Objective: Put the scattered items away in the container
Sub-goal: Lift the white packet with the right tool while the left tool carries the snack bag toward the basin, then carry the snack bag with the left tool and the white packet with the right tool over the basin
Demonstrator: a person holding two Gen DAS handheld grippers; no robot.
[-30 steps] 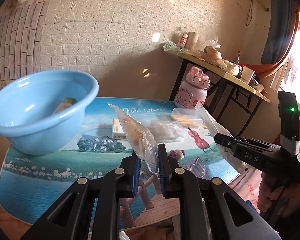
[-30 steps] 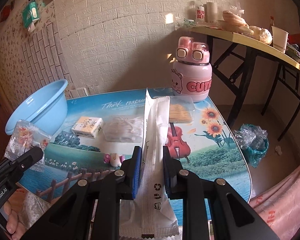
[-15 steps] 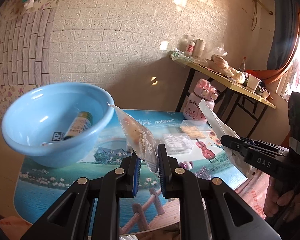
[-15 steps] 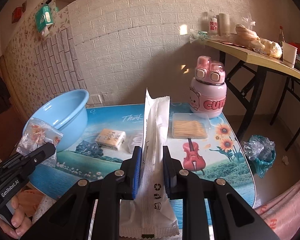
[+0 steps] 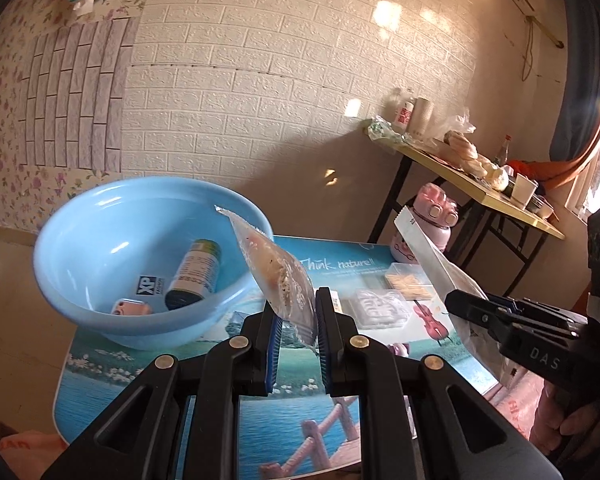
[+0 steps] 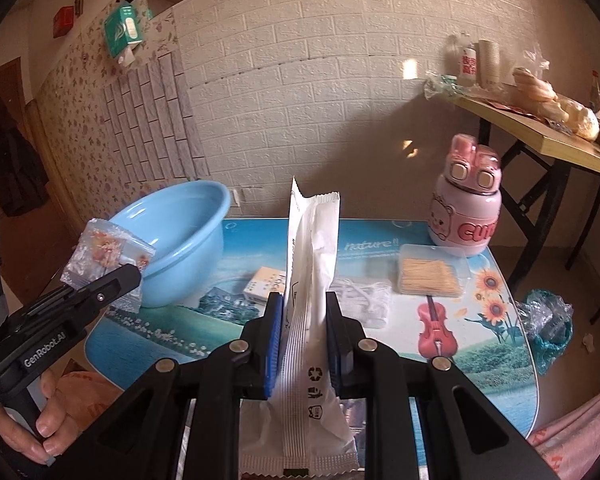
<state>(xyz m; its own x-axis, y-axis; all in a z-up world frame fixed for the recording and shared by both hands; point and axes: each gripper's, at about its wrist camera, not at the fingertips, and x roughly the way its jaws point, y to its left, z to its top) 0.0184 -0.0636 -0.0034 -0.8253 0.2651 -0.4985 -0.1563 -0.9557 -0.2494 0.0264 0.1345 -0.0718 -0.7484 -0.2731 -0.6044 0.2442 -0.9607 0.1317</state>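
My left gripper (image 5: 296, 312) is shut on a small clear snack bag (image 5: 276, 272) and holds it in the air just right of the blue basin (image 5: 80, 292). The basin holds a bottle (image 5: 194, 276) and small items. My right gripper (image 6: 302, 316) is shut on a long white packet (image 6: 310, 264), held upright above the table. The right wrist view shows the left gripper (image 6: 112, 280), the snack bag (image 6: 104, 256) and the basin (image 6: 180, 256). On the table lie a small box (image 6: 266, 282), a clear bag (image 6: 366, 300) and a toothpick box (image 6: 430, 274).
A pink bear bottle (image 6: 466, 216) stands at the table's back right. The table (image 6: 496, 356) has a picture mat. A cluttered side table (image 6: 548, 136) stands at the right. A plastic bag (image 6: 548, 320) lies on the floor beside the table.
My left gripper has risen and swung left with the snack bag, so the basin's inside now shows. My right gripper has lifted and pulled back a little with the white packet.
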